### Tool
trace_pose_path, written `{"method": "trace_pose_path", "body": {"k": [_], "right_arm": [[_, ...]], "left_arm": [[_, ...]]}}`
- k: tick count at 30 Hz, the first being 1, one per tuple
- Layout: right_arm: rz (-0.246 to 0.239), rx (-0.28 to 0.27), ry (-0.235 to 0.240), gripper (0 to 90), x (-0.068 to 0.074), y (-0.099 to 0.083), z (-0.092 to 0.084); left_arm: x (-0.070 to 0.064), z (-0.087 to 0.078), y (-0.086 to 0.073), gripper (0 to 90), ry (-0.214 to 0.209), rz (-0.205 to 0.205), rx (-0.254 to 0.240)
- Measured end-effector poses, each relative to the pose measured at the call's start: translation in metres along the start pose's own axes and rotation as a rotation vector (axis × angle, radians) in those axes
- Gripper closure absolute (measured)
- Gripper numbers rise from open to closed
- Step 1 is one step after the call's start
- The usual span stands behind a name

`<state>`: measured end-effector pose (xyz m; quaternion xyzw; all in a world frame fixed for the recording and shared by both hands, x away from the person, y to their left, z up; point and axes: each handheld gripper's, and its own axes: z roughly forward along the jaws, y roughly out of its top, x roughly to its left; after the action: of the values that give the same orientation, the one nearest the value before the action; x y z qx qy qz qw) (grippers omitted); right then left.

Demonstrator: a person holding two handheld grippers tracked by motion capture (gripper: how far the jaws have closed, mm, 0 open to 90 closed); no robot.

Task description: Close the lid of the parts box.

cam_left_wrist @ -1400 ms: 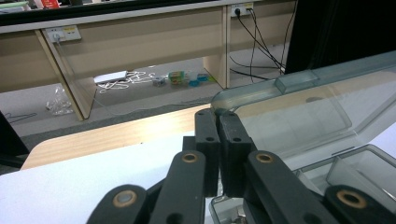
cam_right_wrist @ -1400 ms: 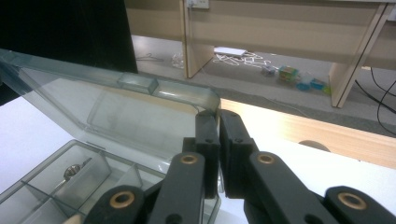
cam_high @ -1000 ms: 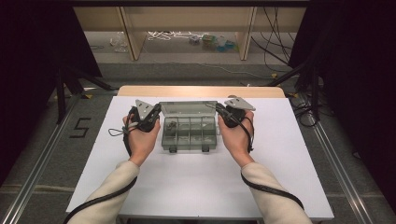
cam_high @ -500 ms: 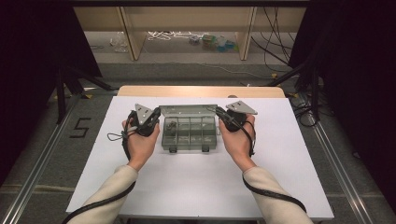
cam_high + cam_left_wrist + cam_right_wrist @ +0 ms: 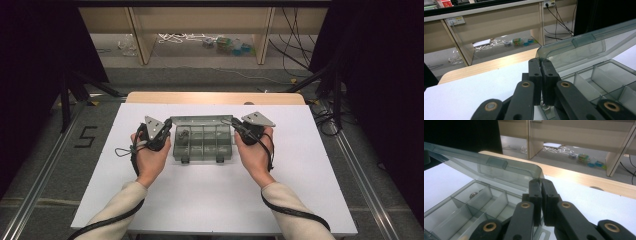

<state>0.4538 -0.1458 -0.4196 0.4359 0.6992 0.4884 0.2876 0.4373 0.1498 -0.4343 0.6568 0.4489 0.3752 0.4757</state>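
Note:
A clear grey compartment box point(image 5: 202, 147) lies in the middle of the white table, its hinged lid point(image 5: 200, 121) raised at a slant. My left gripper point(image 5: 169, 131) is at the lid's left corner and my right gripper point(image 5: 234, 125) at its right corner. In the left gripper view the jaws of the left gripper point(image 5: 540, 61) are pressed together at the corner of the lid point(image 5: 584, 47). In the right gripper view the right gripper point(image 5: 540, 181) is shut the same way at its corner of the lid point(image 5: 486, 167). A small metal part point(image 5: 473, 194) lies in one compartment.
The white board point(image 5: 215, 200) has free room in front of the box and at both sides. A wooden table edge point(image 5: 215, 97) runs behind it. Beyond stand a wooden shelf unit point(image 5: 140, 35) and loose cables on the floor. A "5" mark point(image 5: 86, 136) is on the floor at left.
Both hands and the lid's corners have shifted slightly toward the near side. The jaws stay shut.

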Motion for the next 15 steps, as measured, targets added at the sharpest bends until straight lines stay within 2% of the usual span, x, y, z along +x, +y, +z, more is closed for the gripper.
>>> {"method": "trace_pose_path", "body": {"k": [4, 8, 11, 15], "right_arm": [[-0.012, -0.004, -0.006, 88.0, 0.0001, -0.0013, -0.0011], [0.002, 0.004, 0.001, 88.0, 0.0012, -0.0023, -0.0022], [-0.010, -0.006, -0.007, 88.0, 0.0009, -0.0030, -0.0024], [-0.004, 0.000, 0.000, 88.0, 0.0017, -0.0044, -0.0036]], "left_arm": [[0.0001, -0.0008, -0.0009, 87.9, -0.001, 0.004, 0.002], [0.0006, -0.0026, -0.0015, 88.0, -0.007, 0.006, 0.012], [0.0000, -0.0036, -0.0031, 88.0, -0.011, 0.008, 0.012], [-0.0006, -0.0048, -0.0044, 88.0, -0.013, 0.012, 0.014]]}}
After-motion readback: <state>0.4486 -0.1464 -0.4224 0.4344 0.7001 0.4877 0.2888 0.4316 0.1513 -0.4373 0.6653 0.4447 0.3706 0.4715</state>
